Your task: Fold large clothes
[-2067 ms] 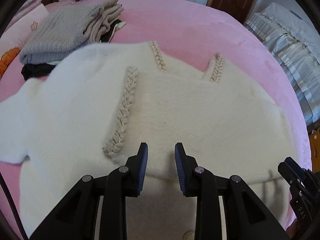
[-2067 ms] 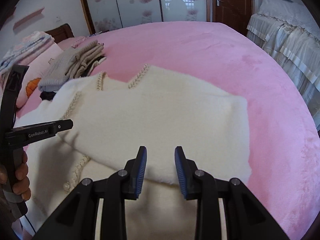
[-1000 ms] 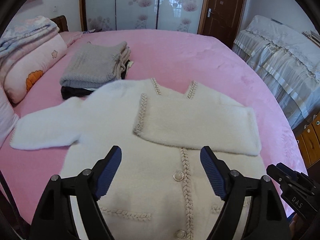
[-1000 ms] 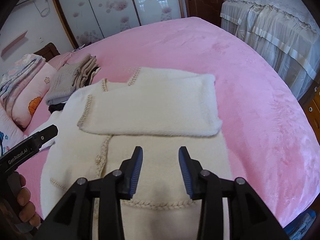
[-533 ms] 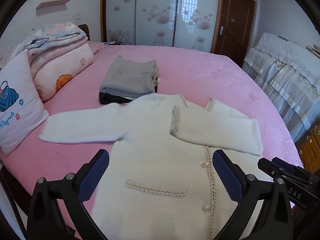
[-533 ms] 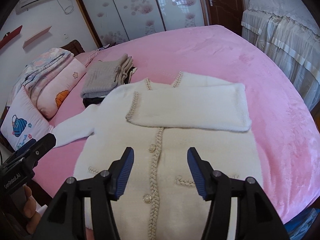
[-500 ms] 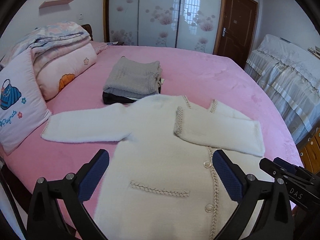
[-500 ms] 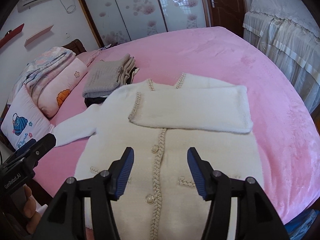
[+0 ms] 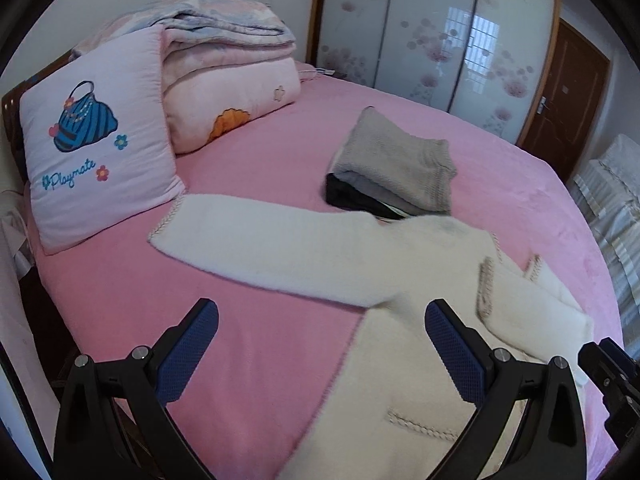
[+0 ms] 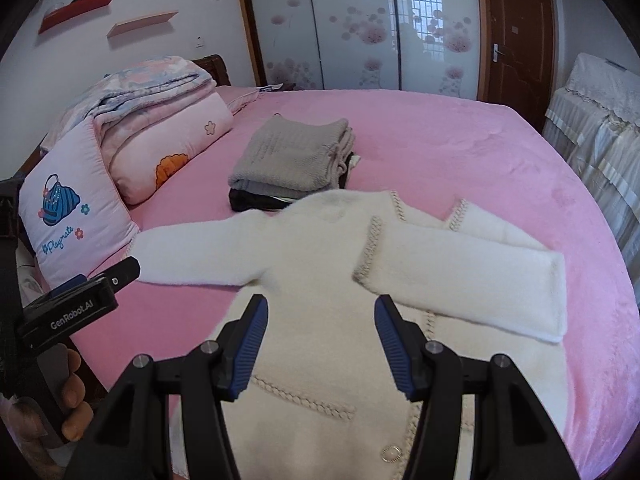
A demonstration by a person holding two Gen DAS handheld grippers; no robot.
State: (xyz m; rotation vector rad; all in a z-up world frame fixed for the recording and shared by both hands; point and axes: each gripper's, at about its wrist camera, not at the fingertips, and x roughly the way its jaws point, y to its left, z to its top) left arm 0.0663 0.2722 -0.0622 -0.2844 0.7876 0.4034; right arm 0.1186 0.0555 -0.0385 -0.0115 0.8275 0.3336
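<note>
A fluffy white cardigan [image 10: 320, 312] with braided trim lies flat on the pink bed [image 10: 460, 148]. Its right sleeve [image 10: 464, 276] is folded across the chest. Its left sleeve [image 9: 256, 244] lies stretched out toward the pillows; it also shows in the right wrist view [image 10: 192, 252]. My left gripper [image 9: 320, 344] is open and empty, held above the bed below the outstretched sleeve. My right gripper [image 10: 320, 336] is open and empty above the cardigan's lower body. The left gripper's body [image 10: 76, 308] shows at the left of the right wrist view.
A stack of folded grey and black clothes [image 9: 396, 168] sits just beyond the cardigan's collar. A pink cushion [image 9: 96, 168] and folded quilts [image 9: 224, 76] lie at the bed's left. A covered piece of furniture [image 10: 592, 120] stands to the right.
Both grippers have let go of the folded right sleeve, opened and pulled back. The left gripper has since swung left, so the outstretched left sleeve and pillows now fill its view.
</note>
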